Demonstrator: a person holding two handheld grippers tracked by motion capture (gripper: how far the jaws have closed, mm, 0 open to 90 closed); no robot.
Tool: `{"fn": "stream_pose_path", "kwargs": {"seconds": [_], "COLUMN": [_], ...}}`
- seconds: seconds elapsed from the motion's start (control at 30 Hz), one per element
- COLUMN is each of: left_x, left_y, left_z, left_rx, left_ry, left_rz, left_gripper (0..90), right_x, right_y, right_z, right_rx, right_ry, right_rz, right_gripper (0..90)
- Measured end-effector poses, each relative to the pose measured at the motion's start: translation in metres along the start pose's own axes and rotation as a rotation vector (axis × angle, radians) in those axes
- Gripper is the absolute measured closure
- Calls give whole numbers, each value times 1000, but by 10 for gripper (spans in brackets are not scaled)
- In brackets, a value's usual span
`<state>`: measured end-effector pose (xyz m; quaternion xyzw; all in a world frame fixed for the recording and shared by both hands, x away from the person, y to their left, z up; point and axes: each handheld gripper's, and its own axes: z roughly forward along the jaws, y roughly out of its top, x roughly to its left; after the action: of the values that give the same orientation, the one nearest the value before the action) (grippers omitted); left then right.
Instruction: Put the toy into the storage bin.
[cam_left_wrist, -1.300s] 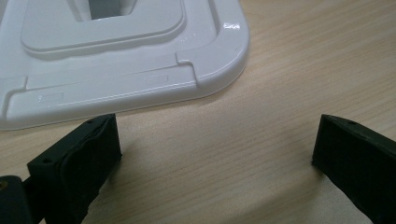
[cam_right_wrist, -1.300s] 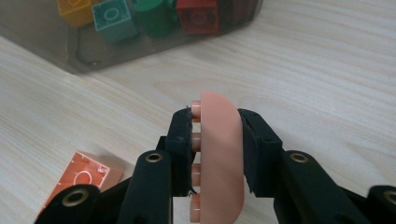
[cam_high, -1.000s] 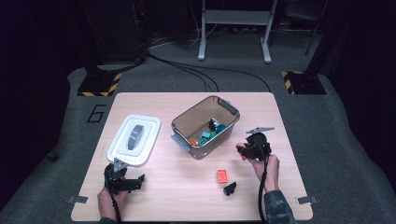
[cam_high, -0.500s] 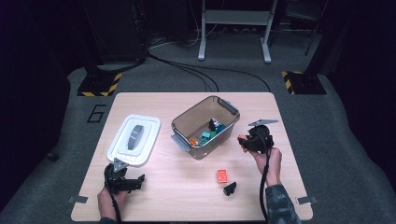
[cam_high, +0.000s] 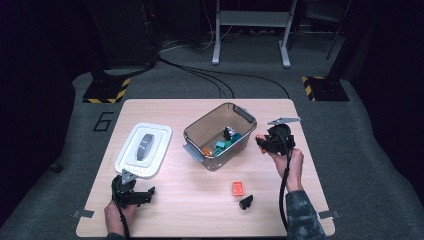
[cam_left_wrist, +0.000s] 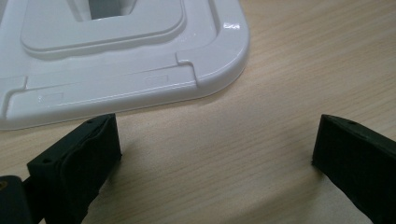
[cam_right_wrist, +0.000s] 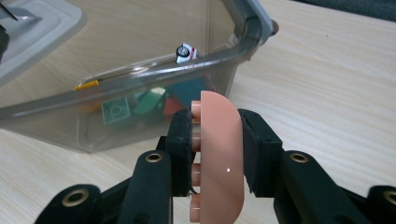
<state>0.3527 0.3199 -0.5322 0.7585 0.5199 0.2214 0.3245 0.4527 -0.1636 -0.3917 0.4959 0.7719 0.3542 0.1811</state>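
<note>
My right gripper (cam_right_wrist: 217, 140) clamps a peach brick (cam_right_wrist: 218, 163) just beside the bin (cam_high: 246, 118), near its right rim. Best to clear the wall before letting go. My left gripper (cam_high: 131, 192) rests open, below the lid (cam_high: 159, 134).

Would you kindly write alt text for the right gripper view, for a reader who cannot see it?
The right claw is shut on a peach-coloured rounded brick, held on edge just outside a clear plastic bin. Green, teal and red bricks lie inside the bin, which stands on a light wooden table.
</note>
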Motion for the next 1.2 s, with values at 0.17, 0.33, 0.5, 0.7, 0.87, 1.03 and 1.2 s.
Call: {"fn": "stream_pose_path", "kwargs": {"seconds": [0.17, 0.33, 0.5, 0.7, 0.87, 1.03, 1.2], "left_x": [0, 0, 0, 0, 0, 0, 0], "left_y": [0, 0, 0, 0, 0, 0, 0], "left_z": [0, 0, 0, 0, 0, 0, 0], "left_rx": [0, 0, 0, 0, 0, -1, 0], "left_ry": [0, 1, 1, 0, 0, 0, 0], "left_rz": [0, 1, 0, 0, 0, 0, 0], "left_gripper": [8, 8, 8, 8, 8, 8, 8], "right_x": [0, 1, 1, 4, 5, 10, 15], "right_y": [13, 22, 32, 44, 50, 60, 67], "right_z": [-5, -8, -11, -12, -13, -11, -7], "right_rx": [-20, -34, -46, -60, -64, -74, -74], "right_ry": [-5, -9, -12, -14, -12, -11, -3], "right_rz": [-15, -21, -40, -37, -56, -50, -69], "right_gripper": [675, 675, 674, 675, 675, 674, 675]}}
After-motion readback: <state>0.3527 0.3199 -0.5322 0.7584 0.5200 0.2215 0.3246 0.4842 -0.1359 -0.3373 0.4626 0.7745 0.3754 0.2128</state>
